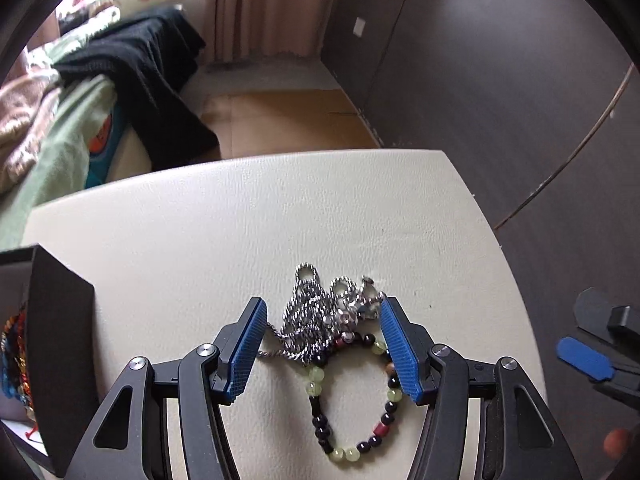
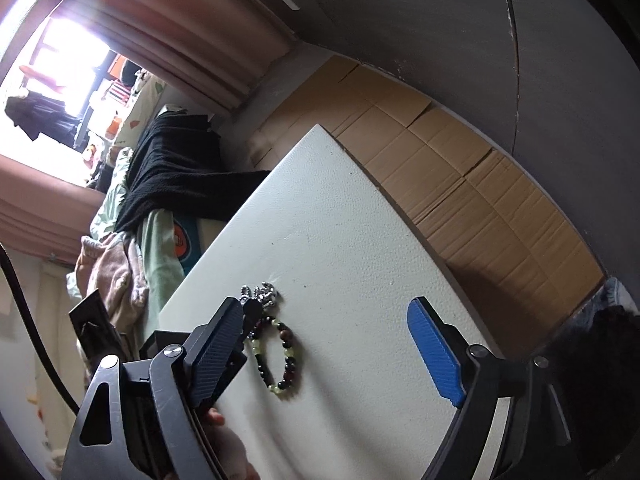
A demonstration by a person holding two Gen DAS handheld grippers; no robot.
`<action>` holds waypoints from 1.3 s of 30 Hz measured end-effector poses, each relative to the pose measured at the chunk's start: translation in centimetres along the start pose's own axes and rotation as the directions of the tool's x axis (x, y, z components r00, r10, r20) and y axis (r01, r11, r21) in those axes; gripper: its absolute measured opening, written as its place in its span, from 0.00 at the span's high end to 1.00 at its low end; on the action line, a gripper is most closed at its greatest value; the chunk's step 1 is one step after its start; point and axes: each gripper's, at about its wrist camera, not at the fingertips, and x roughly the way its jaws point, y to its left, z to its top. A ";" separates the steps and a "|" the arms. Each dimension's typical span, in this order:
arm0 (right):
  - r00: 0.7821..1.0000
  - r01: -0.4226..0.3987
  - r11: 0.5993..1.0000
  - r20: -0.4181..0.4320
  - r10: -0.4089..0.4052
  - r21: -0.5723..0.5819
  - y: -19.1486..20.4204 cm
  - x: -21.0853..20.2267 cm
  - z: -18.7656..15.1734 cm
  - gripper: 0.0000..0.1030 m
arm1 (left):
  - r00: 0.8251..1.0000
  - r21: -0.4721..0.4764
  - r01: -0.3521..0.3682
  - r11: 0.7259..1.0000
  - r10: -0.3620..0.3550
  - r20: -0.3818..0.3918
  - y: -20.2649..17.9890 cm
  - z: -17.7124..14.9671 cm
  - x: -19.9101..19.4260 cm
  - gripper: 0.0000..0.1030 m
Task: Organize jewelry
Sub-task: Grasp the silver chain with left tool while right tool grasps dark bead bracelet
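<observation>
Pick-up step. Left gripper [image 1: 322, 344] fingers spread, straddling silver chain [image 1: 316, 316]; beaded bracelet [image 1: 352, 396] lies between them, nearer their bases. Right gripper [image 2: 332, 354] spread, empty. Next: lower, pinch chain.

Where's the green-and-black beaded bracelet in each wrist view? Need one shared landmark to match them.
Left wrist: green-and-black beaded bracelet at lower centre, on the white textured tabletop, between the left gripper fingers.
Right wrist: same bracelet lower left of centre, just right of the dark left finger of the right gripper.
Shared landmark: the tangled silver chain touching the bracelet's far end.
</observation>
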 end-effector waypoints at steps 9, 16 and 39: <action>1.000 -0.003 1.000 -0.012 0.003 0.016 -0.6 0.0 0.0 0.15 | 1.000 0.047 0.011 0.999 -0.010 -0.013 -0.1 -0.3 -0.1 0.82; 0.999 -0.038 0.999 -0.037 0.038 -0.018 0.8 0.7 -0.6 0.15 | 0.998 -0.009 0.067 0.998 -0.067 0.008 1.9 -0.2 -2.1 0.96; 0.978 0.147 0.929 -0.089 -0.188 -0.340 6.4 6.5 -4.5 0.54 | 0.974 -0.161 0.148 0.976 -0.116 0.195 9.5 -0.2 -11.7 0.96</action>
